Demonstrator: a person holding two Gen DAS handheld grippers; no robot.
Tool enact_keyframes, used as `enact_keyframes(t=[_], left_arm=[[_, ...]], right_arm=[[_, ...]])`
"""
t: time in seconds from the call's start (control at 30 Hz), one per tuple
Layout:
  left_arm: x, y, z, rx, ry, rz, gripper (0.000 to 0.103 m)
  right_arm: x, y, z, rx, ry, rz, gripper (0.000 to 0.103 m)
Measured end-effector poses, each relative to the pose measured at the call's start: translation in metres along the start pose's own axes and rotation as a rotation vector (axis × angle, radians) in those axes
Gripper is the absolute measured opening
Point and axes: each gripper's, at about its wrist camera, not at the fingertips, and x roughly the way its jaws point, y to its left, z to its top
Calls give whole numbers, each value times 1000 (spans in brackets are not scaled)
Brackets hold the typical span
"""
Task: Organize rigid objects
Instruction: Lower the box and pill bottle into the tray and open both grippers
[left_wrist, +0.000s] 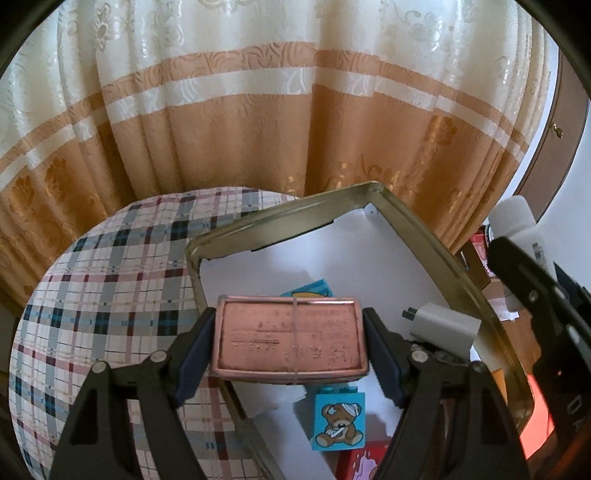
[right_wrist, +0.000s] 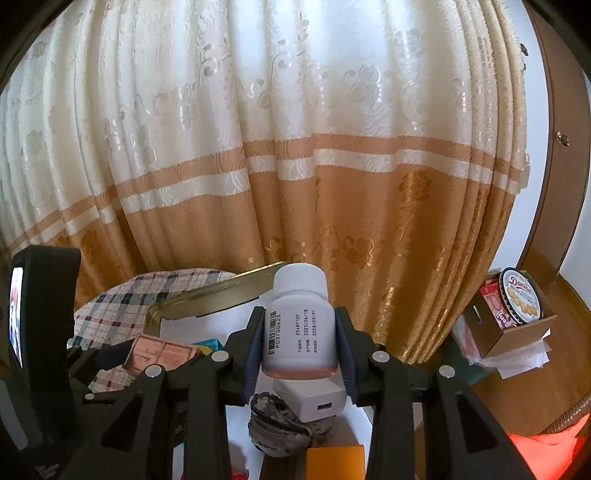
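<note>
- The left gripper (left_wrist: 290, 341) is seen closed on a copper-pink rectangular tin (left_wrist: 290, 338), which is clamped by its two short ends between the jaws, one pad pressed flat against each end
- The tin is held level, its embossed face turned toward the left wrist camera, with a thin band running across it from top to bottom
- The tin is carried above the near left edge of a metal-rimmed tray (left_wrist: 417, 225), partly over the tray's white floor and partly over a plaid cloth (left_wrist: 110, 280)
- Inside the tray, below and beyond the tin, a blue toy block with a bandaged bear (left_wrist: 339, 421) and a white charger plug (left_wrist: 443, 325) are seen lying apart from each other
- The right gripper (right_wrist: 300, 341) is seen closed on a white pill bottle (right_wrist: 300, 325), gripped across its body between the two pads, upright, with the cap above the fingertips and the printed label facing the camera
- The bottle is held over the tray, directly above the white charger plug (right_wrist: 312, 400), which rests against a camouflage-patterned item (right_wrist: 284, 428)
- In the right wrist view the tin (right_wrist: 159, 352) is visible to the left, lower than the bottle and apart from it
- A cream and orange curtain (right_wrist: 295, 166) hangs behind everything, and a brown box holding a blue biscuit tin (right_wrist: 521, 295) stands far right
</note>
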Motion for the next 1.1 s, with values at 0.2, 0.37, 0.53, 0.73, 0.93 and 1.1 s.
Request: enact_keyframes(t=[0.2, 0.37, 0.53, 0.73, 0.93, 1.1], left_arm=[[10, -3, 1, 18, 14, 4, 77], [19, -3, 0, 21, 39, 17, 77], [21, -3, -1, 26, 38, 19, 77], [23, -3, 2, 32, 31, 20, 77], [25, -7, 4, 61, 12, 39, 77], [17, -10, 3, 76, 3, 10, 78]], right_arm=[[19, -2, 2, 5, 61, 12, 39], [39, 1, 3, 1, 129, 39, 39], [47, 2, 1, -3, 158, 42, 39], [59, 2, -2, -3, 214, 64, 39], [66, 3, -5, 8, 242, 79, 40], [66, 7, -4, 12, 243, 118, 52]])
